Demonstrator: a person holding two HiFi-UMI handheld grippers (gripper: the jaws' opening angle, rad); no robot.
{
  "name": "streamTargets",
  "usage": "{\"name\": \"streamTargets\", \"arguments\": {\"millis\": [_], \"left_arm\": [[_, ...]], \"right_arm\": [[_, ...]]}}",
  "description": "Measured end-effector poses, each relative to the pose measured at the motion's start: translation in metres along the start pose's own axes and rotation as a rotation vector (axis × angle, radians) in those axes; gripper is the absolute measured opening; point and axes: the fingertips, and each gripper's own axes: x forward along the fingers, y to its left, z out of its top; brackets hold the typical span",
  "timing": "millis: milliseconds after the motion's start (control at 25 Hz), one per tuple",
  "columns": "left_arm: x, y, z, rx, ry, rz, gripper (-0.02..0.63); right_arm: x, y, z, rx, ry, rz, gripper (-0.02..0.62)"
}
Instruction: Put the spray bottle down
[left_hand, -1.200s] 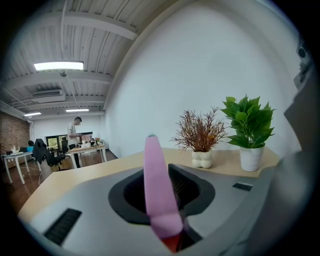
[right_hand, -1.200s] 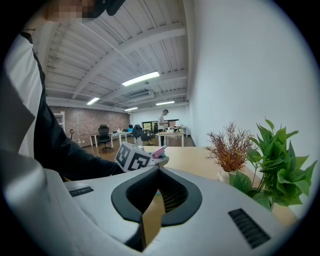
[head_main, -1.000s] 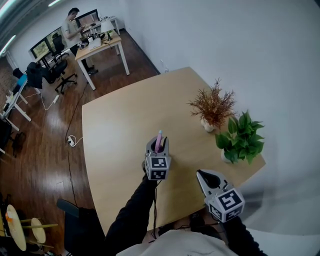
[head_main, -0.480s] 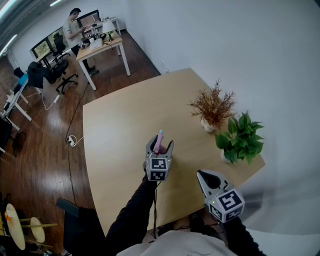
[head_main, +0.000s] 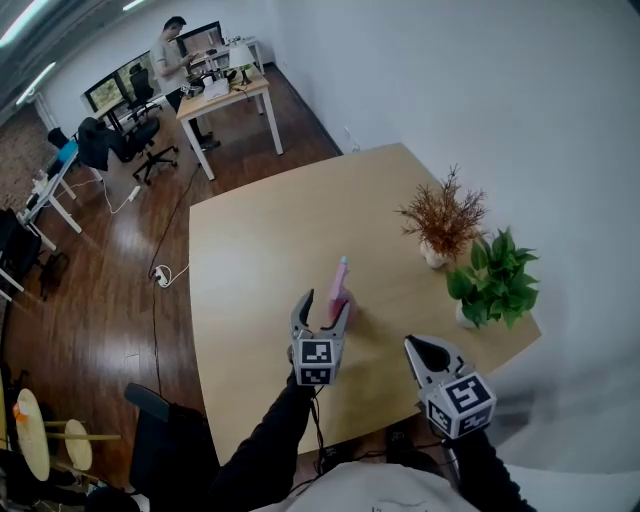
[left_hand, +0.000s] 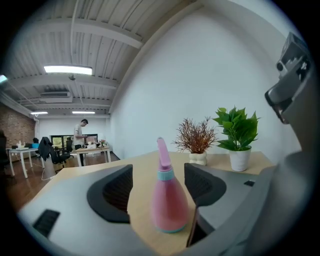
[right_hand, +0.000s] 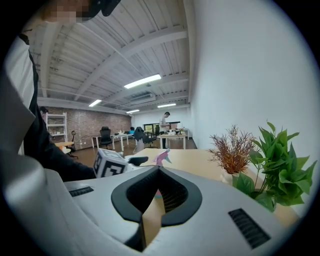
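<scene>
The pink spray bottle (head_main: 339, 290) stands upright on the light wooden table (head_main: 260, 250). In the left gripper view the bottle (left_hand: 167, 200) sits between the two pads with a gap on each side. My left gripper (head_main: 322, 306) is just behind it, jaws opening, and nothing presses on the bottle. My right gripper (head_main: 425, 352) hovers near the table's front right, shut and empty. In the right gripper view the bottle's nozzle (right_hand: 161, 157) shows just above the closed jaws of the right gripper (right_hand: 159, 172).
A dried reddish plant (head_main: 445, 218) and a green potted plant (head_main: 492, 282) stand at the table's right edge, by the white wall. Office desks, chairs and a standing person (head_main: 178, 52) are far back left. A cable lies on the wooden floor (head_main: 160, 275).
The left jaws have spread apart and let go of the bottle. The left gripper has drawn back toward me, leaving the bottle standing on the table. The right gripper has stayed put.
</scene>
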Motion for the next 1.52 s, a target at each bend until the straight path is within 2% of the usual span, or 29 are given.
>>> {"name": "streamTargets", "arguments": {"millis": [120, 240, 480, 640, 880, 1520], "left_arm": [[-0.050, 0.005, 0.002, -0.087, 0.007, -0.005, 0.298], [-0.090, 0.000, 0.004, -0.115, 0.041, -0.036, 0.185], [-0.146, -0.002, 0.036, -0.133, 0.026, -0.057, -0.011], [-0.163, -0.014, 0.061, -0.109, 0.008, -0.075, -0.011], [-0.170, -0.025, 0.079, -0.090, -0.008, -0.082, -0.011], [-0.164, -0.031, 0.099, -0.088, -0.025, -0.089, -0.011]], "right_arm": [[0.000, 0.003, 0.002, -0.003, -0.008, 0.012, -0.021], [-0.001, 0.008, 0.004, -0.006, -0.021, 0.023, -0.021], [0.001, 0.021, 0.013, -0.009, -0.056, 0.049, -0.021], [-0.001, 0.021, 0.019, -0.011, -0.081, 0.055, -0.021], [-0.005, 0.025, 0.040, -0.014, -0.132, 0.070, -0.021], [-0.003, 0.040, 0.061, -0.032, -0.151, 0.103, -0.021]]}}
